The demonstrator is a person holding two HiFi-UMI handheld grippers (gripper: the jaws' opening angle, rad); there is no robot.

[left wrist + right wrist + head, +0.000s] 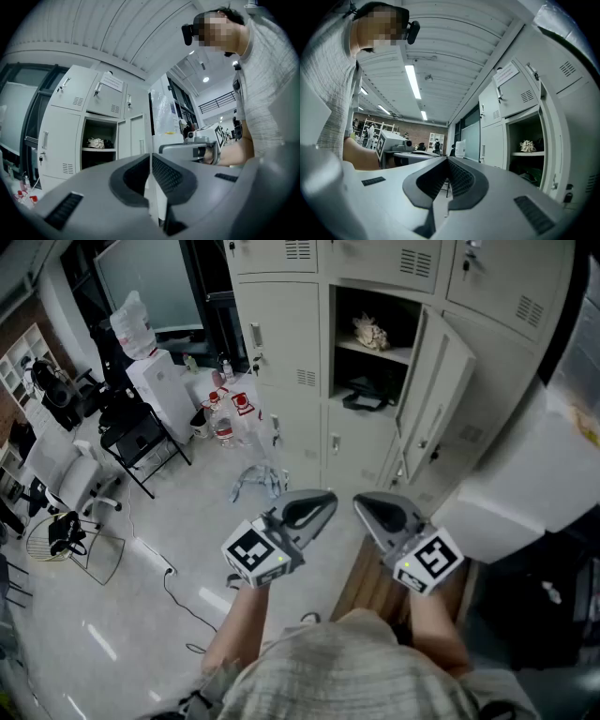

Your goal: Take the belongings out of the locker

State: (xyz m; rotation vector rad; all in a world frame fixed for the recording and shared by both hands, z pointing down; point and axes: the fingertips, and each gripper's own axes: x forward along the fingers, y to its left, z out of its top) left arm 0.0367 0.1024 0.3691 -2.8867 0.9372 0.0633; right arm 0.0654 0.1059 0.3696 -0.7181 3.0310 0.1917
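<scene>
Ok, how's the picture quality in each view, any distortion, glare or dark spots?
Head view: sharp, mildly bowed at the edges, the open locker dim inside. Left gripper view: strong fisheye with black corners, the left gripper filling the foreground. Right gripper view: same fisheye, the ceiling light strip blown out.

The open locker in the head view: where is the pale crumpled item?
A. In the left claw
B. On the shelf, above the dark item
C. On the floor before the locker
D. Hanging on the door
B: the pale crumpled item lies on the shelf, with the dark item below it.
</scene>
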